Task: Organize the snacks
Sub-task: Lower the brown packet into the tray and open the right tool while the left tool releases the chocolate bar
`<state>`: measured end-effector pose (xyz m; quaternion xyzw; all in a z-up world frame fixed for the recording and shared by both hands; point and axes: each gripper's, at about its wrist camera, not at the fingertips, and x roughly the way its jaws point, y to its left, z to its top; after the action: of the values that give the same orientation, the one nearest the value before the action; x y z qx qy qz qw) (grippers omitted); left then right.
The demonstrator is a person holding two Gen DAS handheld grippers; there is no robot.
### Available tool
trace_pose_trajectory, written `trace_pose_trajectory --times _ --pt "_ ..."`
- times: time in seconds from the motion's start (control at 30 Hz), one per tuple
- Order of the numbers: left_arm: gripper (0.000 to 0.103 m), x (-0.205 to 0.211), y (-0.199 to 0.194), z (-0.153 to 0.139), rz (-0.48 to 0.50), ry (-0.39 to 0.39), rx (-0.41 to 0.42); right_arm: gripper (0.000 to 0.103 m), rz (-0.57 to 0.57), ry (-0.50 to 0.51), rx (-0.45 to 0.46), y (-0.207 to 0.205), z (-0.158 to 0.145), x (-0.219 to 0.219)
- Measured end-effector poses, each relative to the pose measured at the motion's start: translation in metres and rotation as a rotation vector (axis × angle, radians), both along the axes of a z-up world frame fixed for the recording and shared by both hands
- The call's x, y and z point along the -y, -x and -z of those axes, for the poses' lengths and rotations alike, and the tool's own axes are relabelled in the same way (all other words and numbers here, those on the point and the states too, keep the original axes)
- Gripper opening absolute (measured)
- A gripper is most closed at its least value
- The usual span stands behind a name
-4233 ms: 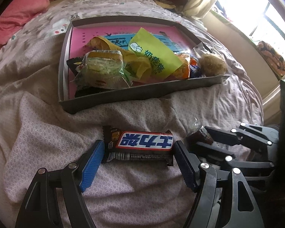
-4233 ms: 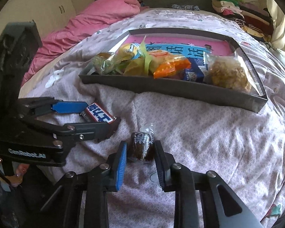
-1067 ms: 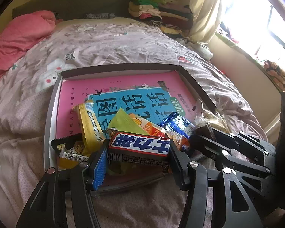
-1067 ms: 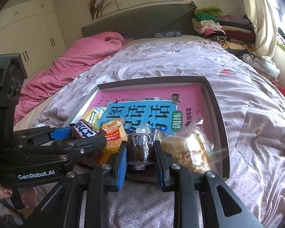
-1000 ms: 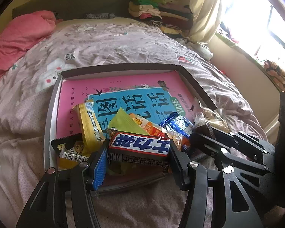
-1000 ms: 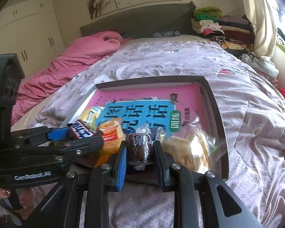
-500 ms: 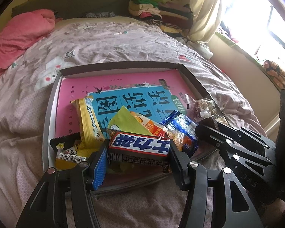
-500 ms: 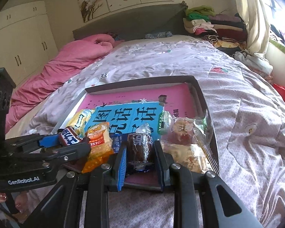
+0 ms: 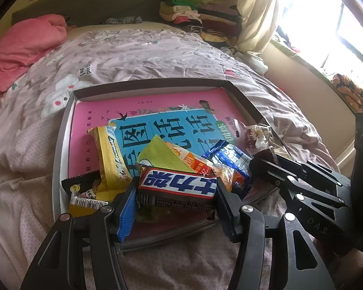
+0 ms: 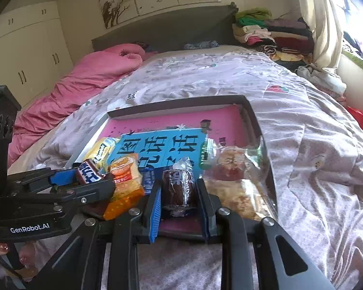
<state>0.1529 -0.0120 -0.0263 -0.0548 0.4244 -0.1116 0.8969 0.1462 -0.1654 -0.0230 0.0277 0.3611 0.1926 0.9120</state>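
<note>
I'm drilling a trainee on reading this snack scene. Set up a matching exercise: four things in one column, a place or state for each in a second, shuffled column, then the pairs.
Things
1. chocolate bar
2. dark wrapped cake
3. yellow wafer pack
4. pink blanket

Places or states
A. lying in the tray, no gripper on it
B. clamped in the right gripper
C. bunched up near the headboard
D. clamped in the left gripper

Pairs: 1-D, 2-B, 3-A, 4-C

A bed (image 9: 157, 55) with a mauve quilt bears a grey tray (image 9: 60, 149) and a pink duvet (image 10: 84, 77).
</note>
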Motion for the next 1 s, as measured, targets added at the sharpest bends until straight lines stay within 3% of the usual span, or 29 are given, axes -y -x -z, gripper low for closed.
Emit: trace_pose_trajectory --times 1.0 --pt "0.063 -0.002 0.001 -0.001 -0.005 0.013 -0.005 0.028 0.025 -0.005 -0.011 0.012 0.0 0.011"
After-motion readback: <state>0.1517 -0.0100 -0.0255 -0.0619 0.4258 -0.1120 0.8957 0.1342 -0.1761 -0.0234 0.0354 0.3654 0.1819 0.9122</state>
